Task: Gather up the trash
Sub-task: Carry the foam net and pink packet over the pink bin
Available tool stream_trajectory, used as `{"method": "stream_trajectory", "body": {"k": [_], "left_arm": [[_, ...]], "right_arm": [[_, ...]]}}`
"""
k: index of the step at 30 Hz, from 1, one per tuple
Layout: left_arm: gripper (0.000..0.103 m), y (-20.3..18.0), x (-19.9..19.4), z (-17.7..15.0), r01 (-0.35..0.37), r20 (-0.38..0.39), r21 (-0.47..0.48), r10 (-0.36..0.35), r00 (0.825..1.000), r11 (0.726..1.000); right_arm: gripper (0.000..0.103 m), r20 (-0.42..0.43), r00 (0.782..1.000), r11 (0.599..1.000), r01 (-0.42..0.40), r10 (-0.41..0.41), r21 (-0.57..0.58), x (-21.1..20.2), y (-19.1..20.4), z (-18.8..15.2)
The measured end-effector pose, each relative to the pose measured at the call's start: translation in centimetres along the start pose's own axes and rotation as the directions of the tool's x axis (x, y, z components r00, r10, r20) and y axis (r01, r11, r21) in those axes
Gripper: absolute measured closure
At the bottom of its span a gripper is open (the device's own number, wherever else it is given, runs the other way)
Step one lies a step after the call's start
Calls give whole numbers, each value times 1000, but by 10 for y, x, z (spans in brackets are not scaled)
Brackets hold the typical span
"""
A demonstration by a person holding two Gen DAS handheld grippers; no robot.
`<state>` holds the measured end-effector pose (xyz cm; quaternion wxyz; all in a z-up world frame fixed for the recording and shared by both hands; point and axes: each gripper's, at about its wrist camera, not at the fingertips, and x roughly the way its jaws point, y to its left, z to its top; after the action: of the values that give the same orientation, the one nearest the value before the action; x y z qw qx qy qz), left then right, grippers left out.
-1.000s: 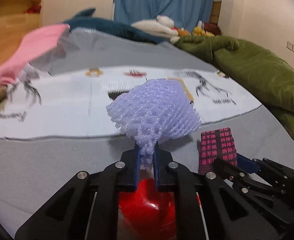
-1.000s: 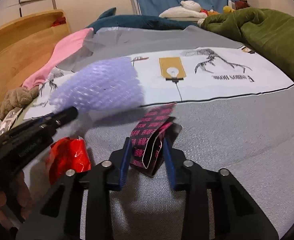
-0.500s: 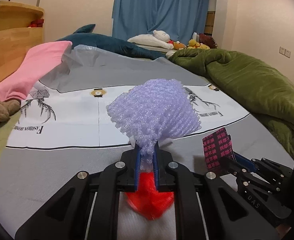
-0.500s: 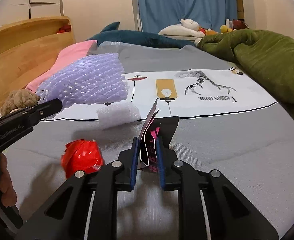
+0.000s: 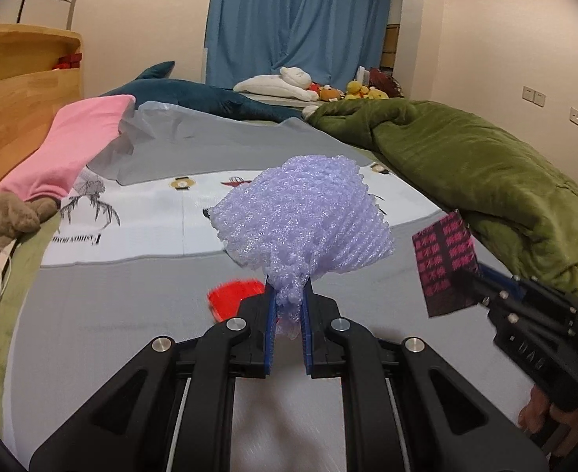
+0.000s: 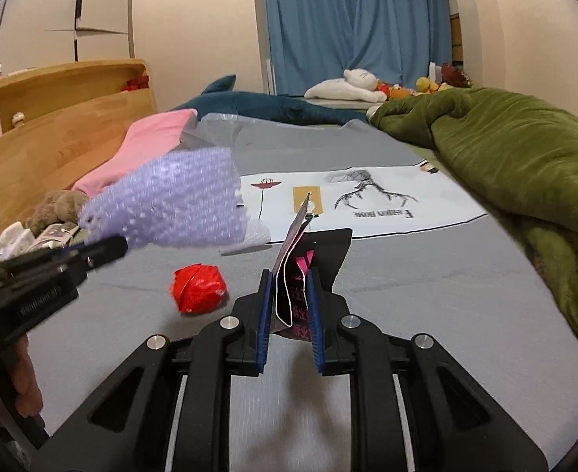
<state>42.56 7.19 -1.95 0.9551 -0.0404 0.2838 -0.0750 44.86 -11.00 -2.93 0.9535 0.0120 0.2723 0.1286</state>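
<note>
My left gripper (image 5: pixel 289 299) is shut on the pinched end of a purple foam net (image 5: pixel 304 220), which fans out above its fingers. My right gripper (image 6: pixel 289 279) is shut on a folded black and pink wrapper (image 6: pixel 300 216) that stands up between its pads. Both are held in the air above the grey bedspread (image 6: pixel 426 275). A crumpled red wrapper (image 6: pixel 198 287) lies on the bedspread below and left of the right gripper, partly hidden in the left wrist view (image 5: pixel 234 295). A white foam piece (image 6: pixel 257 236) lies behind it. Each gripper shows in the other's view: right (image 5: pixel 481 275), left (image 6: pixel 108 249).
A bunched green blanket (image 5: pixel 466 165) fills the right side of the bed. A pink cloth (image 5: pixel 72 145), a brown plush toy (image 5: pixel 2 216) and a wooden headboard (image 5: pixel 13 106) line the left. A blue shark plush (image 5: pixel 194 96) lies at the far end, before blue curtains.
Both grippers have risen and drawn back from the bedspread with their loads. The right gripper's jaws closed tighter on the wrapper and lifted it. The red wrapper stayed on the bed.
</note>
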Motion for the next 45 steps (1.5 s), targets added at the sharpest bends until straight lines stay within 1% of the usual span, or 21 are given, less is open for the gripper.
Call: {"method": "stream_trajectory", "body": {"k": [6, 12, 17, 24, 30, 35, 41, 45], "left_arm": [[92, -27, -49, -21, 31, 22, -1, -31, 999, 1000], [92, -61, -95, -36, 76, 40, 27, -77, 996, 997], [92, -92, -130, -52, 115, 51, 56, -118, 992, 992], [92, -130, -154, -78, 176, 24, 75, -178, 984, 981], [92, -158, -163, -103, 224, -20, 89, -223, 975, 971], [92, -181, -167, -124, 254, -63, 127, -247, 967, 959], [92, -207, -163, -157, 294, -136, 177, -272, 953, 939], [92, -219, -155, -179, 317, -193, 196, -280, 940, 928]], "right_arm": [[85, 32, 999, 1000, 12, -12, 9, -68, -8, -16], [85, 67, 998, 999, 14, -16, 29, -138, -14, -36], [85, 91, 996, 999, 24, -26, 30, -186, -20, -53], [85, 86, 995, 998, 57, -59, 30, -244, -32, -87], [85, 62, 993, 994, 98, -101, 51, -278, -46, -122], [85, 36, 991, 988, 128, -132, 92, -298, -64, -150], [85, -2, 987, 979, 162, -163, 123, -307, -79, -180], [85, -52, 984, 971, 175, -169, 160, -307, -91, -204]]}}
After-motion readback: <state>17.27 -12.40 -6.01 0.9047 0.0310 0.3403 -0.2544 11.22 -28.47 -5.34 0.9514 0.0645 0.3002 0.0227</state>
